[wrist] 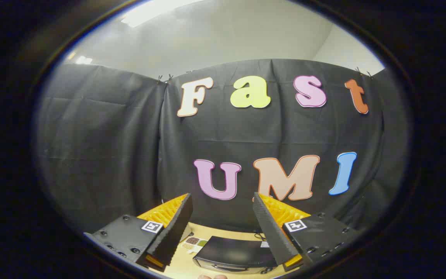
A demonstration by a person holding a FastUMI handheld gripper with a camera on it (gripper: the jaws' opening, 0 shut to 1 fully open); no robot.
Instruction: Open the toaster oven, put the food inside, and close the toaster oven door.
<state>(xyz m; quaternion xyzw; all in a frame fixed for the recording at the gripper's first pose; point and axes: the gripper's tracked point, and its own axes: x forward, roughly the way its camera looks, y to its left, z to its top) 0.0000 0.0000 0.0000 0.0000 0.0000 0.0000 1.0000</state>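
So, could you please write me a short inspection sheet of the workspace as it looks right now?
Surface: light wooden table, partly seen between the fingers.
Job's things: dark toaster oven low between the fingers, seen from above; door state cannot be told; food not identified.
Clutter: small printed card beside the oven.
Grippers: gripper open, fingers wide apart, raised above the oven, holding nothing.
Cables: a dark cable behind the oven, faint.
Surroundings: black cloth wall, pale wall and ceiling light above.

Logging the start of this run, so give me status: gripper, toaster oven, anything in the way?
Gripper open, nothing between fingers, raised high. Toaster oven below, between the fingers, on the table; door state unclear. Small card beside it; nothing blocking.
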